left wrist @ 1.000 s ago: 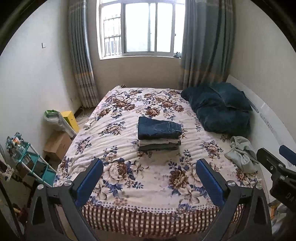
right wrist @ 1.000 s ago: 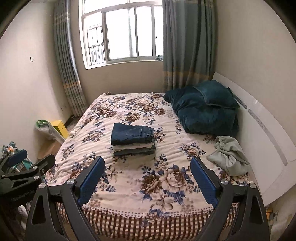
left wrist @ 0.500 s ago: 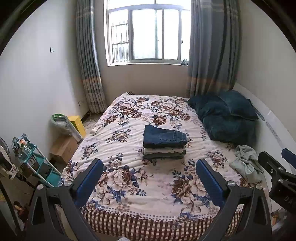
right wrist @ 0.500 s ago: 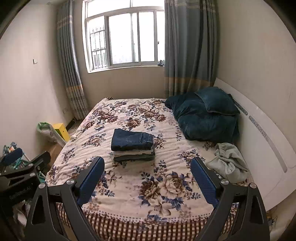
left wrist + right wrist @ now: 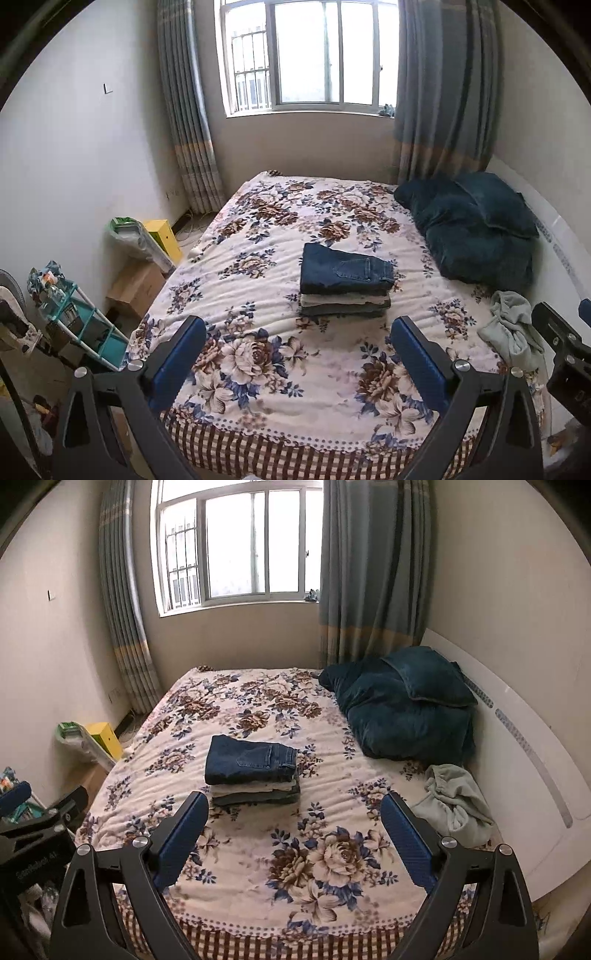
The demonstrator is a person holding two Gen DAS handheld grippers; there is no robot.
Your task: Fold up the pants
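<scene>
A stack of folded pants (image 5: 345,284) with dark blue jeans on top lies in the middle of the floral bed (image 5: 258,354); it also shows in the right wrist view (image 5: 253,771). A crumpled pale green garment (image 5: 511,328) lies at the bed's right side, by the headboard (image 5: 456,801). My left gripper (image 5: 297,332) is open and empty, held back off the foot of the bed. My right gripper (image 5: 293,810) is open and empty too, beside it. Each gripper shows at the edge of the other's view.
Dark teal pillows and a blanket (image 5: 476,229) lie at the bed's far right. A white headboard (image 5: 524,757) runs along the right. On the floor left of the bed stand a cardboard box (image 5: 135,286), a yellow box (image 5: 162,236) and a teal shelf rack (image 5: 85,328).
Both grippers have pulled back and risen away from the bed, so the bed and the stack look smaller and lower. Both stayed open and empty.
</scene>
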